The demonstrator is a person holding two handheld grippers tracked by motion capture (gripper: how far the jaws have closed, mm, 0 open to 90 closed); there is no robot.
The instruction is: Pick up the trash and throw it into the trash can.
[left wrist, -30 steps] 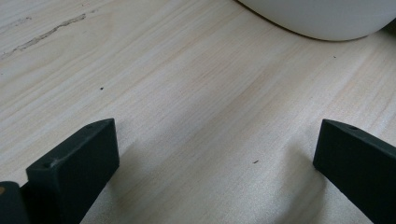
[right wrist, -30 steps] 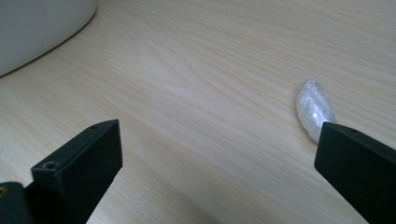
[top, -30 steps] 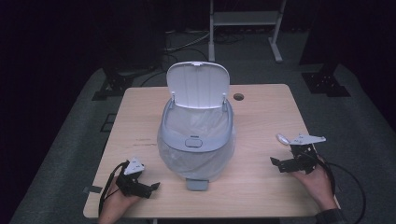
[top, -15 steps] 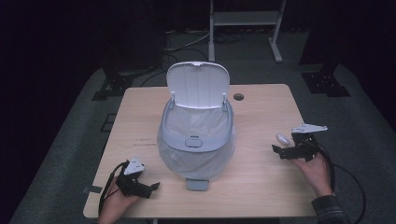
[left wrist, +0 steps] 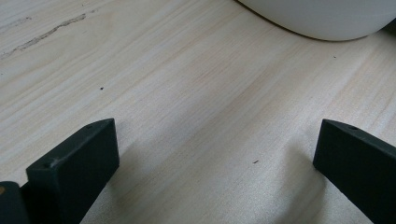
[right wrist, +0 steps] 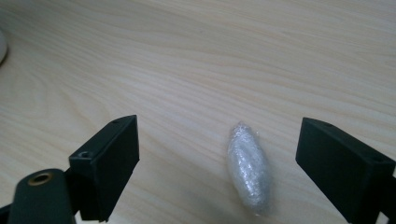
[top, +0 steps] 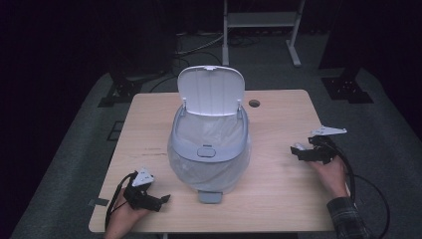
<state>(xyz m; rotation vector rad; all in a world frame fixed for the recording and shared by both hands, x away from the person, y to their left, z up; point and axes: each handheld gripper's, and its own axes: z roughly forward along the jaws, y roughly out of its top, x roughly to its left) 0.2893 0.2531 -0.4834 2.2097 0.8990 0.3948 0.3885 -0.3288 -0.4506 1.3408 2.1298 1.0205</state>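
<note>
Right claw (right wrist: 217, 161) around small, oval, crinkled clear-plastic wad (right wrist: 248, 170), untouched.

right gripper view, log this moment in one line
right gripper: open, closing, straddles wrapped wad, no contact | left gripper: open, nothing between its fingers, on table | bin: lid up

We see small silvery foil-wrapped wad (right wrist: 248, 170), oblong, crinkled, lying flat on counter (right wrist: 210, 60) between open right tongs (right wrist: 217, 163), nearer one jaw, touching neither.
</note>
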